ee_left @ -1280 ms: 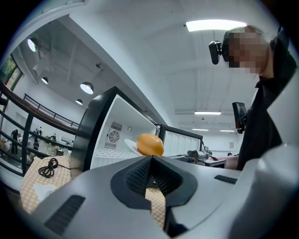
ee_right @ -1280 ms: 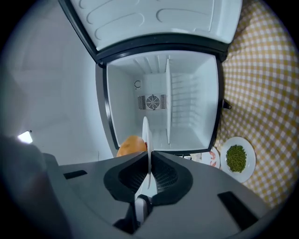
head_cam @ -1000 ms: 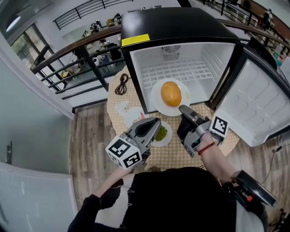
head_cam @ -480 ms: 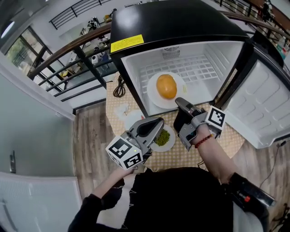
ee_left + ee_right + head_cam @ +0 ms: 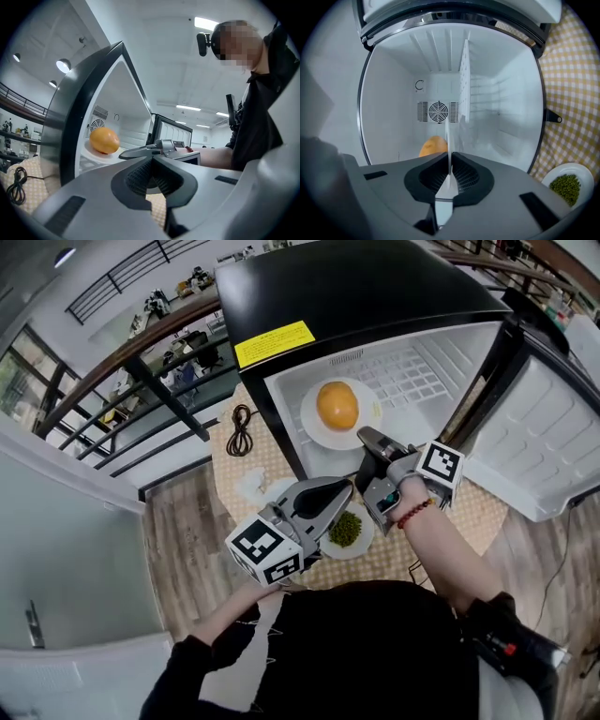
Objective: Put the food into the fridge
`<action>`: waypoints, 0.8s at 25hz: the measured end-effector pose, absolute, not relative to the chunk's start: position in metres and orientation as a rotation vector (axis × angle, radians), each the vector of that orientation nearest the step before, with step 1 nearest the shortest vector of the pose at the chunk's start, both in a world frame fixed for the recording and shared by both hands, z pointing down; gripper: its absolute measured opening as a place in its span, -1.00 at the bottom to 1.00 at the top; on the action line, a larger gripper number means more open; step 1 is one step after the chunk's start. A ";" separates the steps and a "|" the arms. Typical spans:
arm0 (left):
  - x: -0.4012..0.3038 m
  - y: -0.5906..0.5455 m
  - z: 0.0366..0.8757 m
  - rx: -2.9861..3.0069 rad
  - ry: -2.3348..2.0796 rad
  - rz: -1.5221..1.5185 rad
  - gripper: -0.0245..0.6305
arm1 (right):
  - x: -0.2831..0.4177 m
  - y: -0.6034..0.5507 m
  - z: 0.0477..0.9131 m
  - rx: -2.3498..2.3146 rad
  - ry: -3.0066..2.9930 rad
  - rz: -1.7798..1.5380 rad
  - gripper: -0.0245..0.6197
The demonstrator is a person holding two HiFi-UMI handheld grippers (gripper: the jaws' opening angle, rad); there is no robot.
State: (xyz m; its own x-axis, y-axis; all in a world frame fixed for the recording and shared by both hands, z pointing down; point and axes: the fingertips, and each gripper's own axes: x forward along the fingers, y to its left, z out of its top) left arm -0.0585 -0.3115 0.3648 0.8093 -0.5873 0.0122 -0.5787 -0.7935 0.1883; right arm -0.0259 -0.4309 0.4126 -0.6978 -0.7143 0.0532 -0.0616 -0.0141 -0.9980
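A round orange food (image 5: 337,404) lies on a white plate (image 5: 317,434) on the floor of the open black fridge (image 5: 375,296). My right gripper (image 5: 364,437) is shut on the near rim of that plate, at the fridge's mouth. In the right gripper view the plate (image 5: 447,136) stands edge-on between the pads, with the orange food (image 5: 432,146) behind it. A second small white plate of green beans (image 5: 349,531) rests on the checked table. My left gripper (image 5: 349,486) hovers over its left side, shut and holding nothing.
The fridge door (image 5: 553,456) swings out wide to the right. A wire shelf (image 5: 403,371) sits at the back of the fridge. A coiled black cable (image 5: 241,430) lies on the checked tablecloth (image 5: 473,512) left of the fridge. Wooden floor surrounds the small table.
My right gripper has pushed the plate with the orange food deeper into the fridge. The left gripper has stayed over the plate of green beans.
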 end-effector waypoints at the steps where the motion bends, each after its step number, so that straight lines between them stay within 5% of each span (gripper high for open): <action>1: -0.061 -0.313 0.367 2.805 -0.905 -0.076 -0.88 | -0.028 -0.432 0.415 -0.826 1.786 -1.758 -0.85; 20: -0.076 -0.320 0.372 2.824 -0.785 -0.038 -0.88 | -0.049 -0.453 0.425 -1.058 1.918 -1.728 -0.85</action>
